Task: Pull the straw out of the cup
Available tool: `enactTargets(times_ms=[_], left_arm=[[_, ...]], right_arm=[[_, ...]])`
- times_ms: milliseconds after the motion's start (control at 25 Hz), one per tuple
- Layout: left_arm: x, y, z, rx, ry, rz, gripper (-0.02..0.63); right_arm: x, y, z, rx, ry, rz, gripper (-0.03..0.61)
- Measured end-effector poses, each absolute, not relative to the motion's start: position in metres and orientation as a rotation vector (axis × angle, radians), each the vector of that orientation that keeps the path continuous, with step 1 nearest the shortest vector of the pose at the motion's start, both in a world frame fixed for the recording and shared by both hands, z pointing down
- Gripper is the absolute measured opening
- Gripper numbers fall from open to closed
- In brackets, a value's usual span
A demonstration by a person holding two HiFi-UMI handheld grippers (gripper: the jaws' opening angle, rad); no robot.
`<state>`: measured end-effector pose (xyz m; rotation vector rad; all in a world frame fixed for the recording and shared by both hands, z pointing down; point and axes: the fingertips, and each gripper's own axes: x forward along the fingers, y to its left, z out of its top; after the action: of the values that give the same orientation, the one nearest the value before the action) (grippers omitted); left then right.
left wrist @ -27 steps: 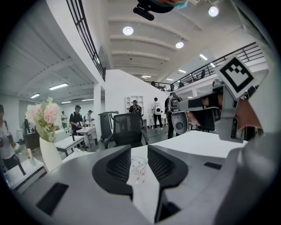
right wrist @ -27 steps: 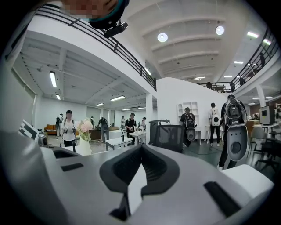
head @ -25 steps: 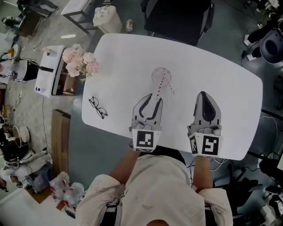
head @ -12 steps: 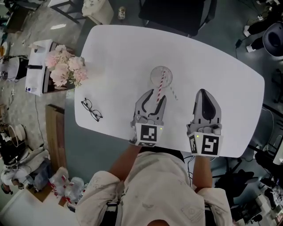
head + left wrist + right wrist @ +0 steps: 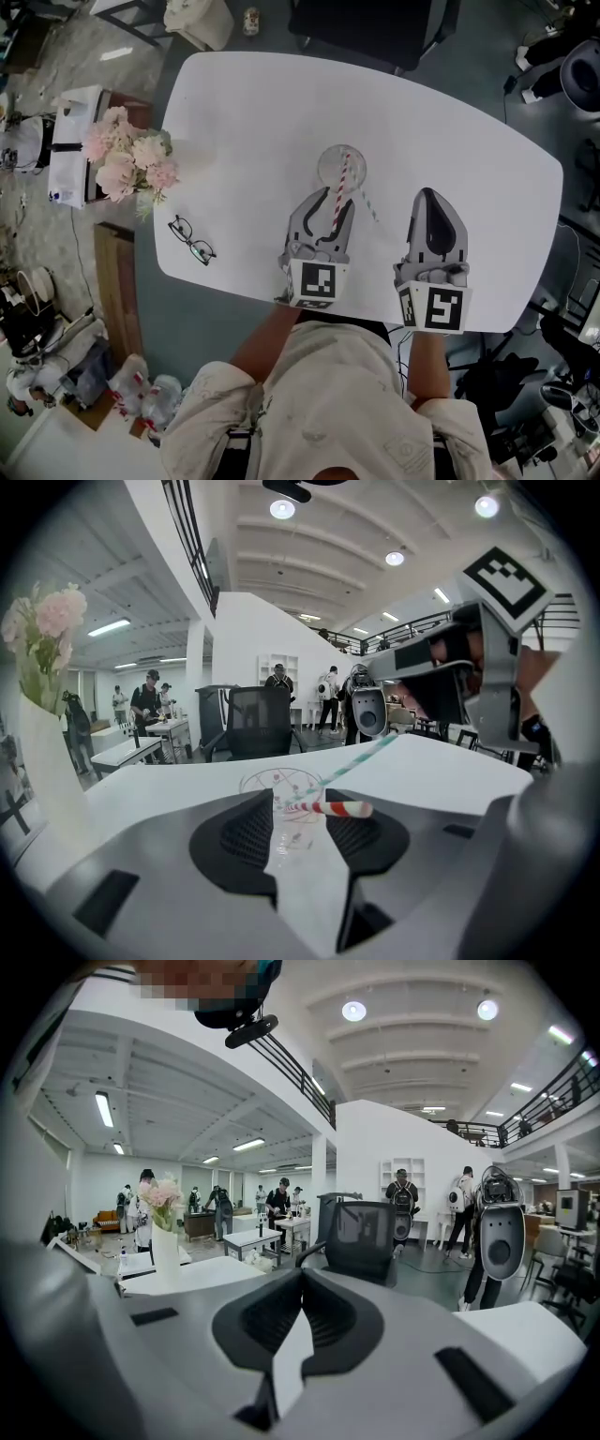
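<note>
A clear cup (image 5: 342,166) stands mid-table and holds a red-and-white striped straw (image 5: 338,187) leaning toward me. A teal-striped straw (image 5: 368,204) slants off to the right. My left gripper (image 5: 325,208) is open just short of the cup, and its jaws have just been opening. In the left gripper view the red straw's free end (image 5: 339,808) lies between the tips of the left gripper (image 5: 299,803), with the pads not pressing it, and the cup (image 5: 279,787) sits right behind. My right gripper (image 5: 429,200) is shut and holds nothing, to the right of the cup; the right gripper (image 5: 300,1281) faces a chair.
A white vase of pink flowers (image 5: 127,157) stands at the table's left edge, with a pair of glasses (image 5: 191,241) near the front-left corner. A black office chair (image 5: 366,23) is at the far side. The table's near edge (image 5: 375,314) runs under both grippers.
The left gripper's jaws have spread wider and it has edged toward the cup, so the red straw's end now sits between them. The right gripper stays shut.
</note>
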<state>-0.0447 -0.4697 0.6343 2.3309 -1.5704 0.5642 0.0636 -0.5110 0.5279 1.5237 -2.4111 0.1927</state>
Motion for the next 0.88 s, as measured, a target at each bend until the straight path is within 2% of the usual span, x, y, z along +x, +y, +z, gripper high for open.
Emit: enactTargets(times_ms=[200,400,520,880], left_arm=[[-0.044,-0.47,0.638,2.326,-1.557,0.582,0.167],[-0.048,-0.469,0.64,2.315,-1.566,0.578,0.102],[-0.051,-0.47,0.639,2.293,-1.593,0.569,0.035],[-0.059,-0.466,0.626,2.267,-1.66,0.558,0.026]], right_arm=[[0.064,-0.511,0.528,1.526,-2.407,0.192,0.002],[0.062,-0.509,0.527,1.527,-2.405,0.183,0.002],[0.064,-0.507,0.525,1.531,-2.402,0.176,0.002],[0.068,-0.497,0.512,1.544,-2.419,0.155,0.002]])
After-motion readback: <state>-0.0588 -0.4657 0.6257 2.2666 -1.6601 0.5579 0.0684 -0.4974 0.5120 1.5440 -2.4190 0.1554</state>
